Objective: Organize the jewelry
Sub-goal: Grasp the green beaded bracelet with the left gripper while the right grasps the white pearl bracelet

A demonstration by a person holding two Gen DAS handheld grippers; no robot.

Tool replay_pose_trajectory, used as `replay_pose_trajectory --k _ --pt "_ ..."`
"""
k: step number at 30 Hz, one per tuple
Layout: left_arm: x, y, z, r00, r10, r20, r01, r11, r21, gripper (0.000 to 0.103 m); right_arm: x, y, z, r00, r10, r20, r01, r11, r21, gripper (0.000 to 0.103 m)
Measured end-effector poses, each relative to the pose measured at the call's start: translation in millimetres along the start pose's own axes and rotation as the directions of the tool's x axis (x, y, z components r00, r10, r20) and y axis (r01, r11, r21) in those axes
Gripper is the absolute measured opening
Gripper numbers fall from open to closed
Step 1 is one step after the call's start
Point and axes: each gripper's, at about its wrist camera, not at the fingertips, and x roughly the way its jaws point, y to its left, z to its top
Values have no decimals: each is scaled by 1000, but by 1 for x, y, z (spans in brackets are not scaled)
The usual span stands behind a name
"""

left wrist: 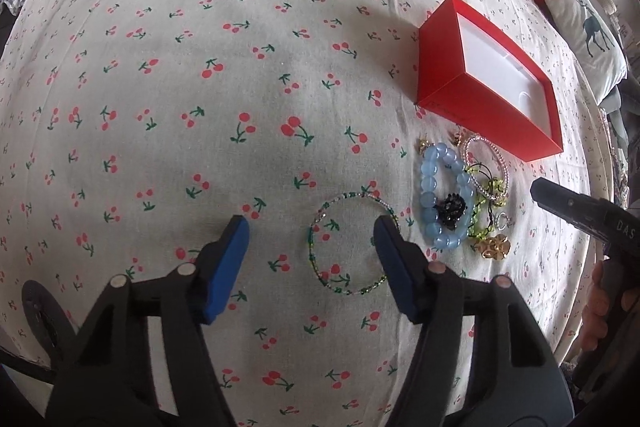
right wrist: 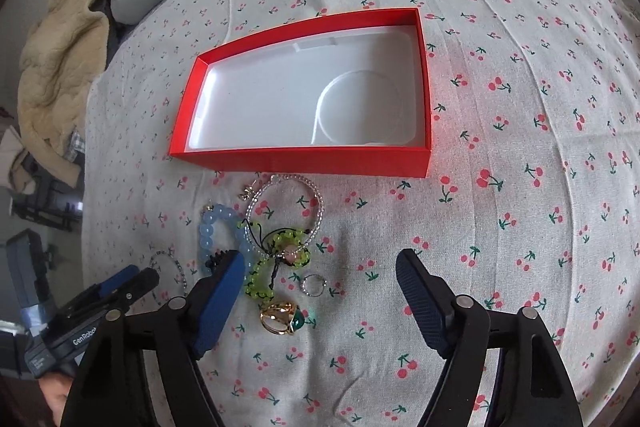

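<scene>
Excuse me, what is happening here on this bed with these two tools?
A person is sorting jewelry into a red box, which is empty so far. The left tool is open above a thin beaded bracelet, not gripping it. The right tool is open over the pile: blue bracelet, green bracelet, ring, gold brooch. Nothing is held yet.

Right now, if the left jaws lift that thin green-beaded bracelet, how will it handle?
The thin green-beaded bracelet lies as a fairly round open loop, so it probably keeps some shape, though it may sag. Its beads look tiny, so likely very light. Lying flat on the soft cherry-print cloth, it could prove hard to pinch without catching fabric.
</scene>
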Motion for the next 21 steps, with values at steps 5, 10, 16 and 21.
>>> replay_pose_trajectory --k 5,10,16,21 --pt "8 -1 8 999 35 11 -35 999 12 39 19 -5 8 999 36 12 -36 998 47 41" --pt "9 3 9 998 64 23 -65 997 29 29 29 -2 12 999 11 36 -13 999 40 30" --pt "14 -8 10 991 128 45 -132 987 87 7 34 5 12 995 -70 66 71 997 -8 8" --pt "12 -16 8 989 135 65 -142 983 116 4 26 7 10 996 -72 61 73 997 -22 5"
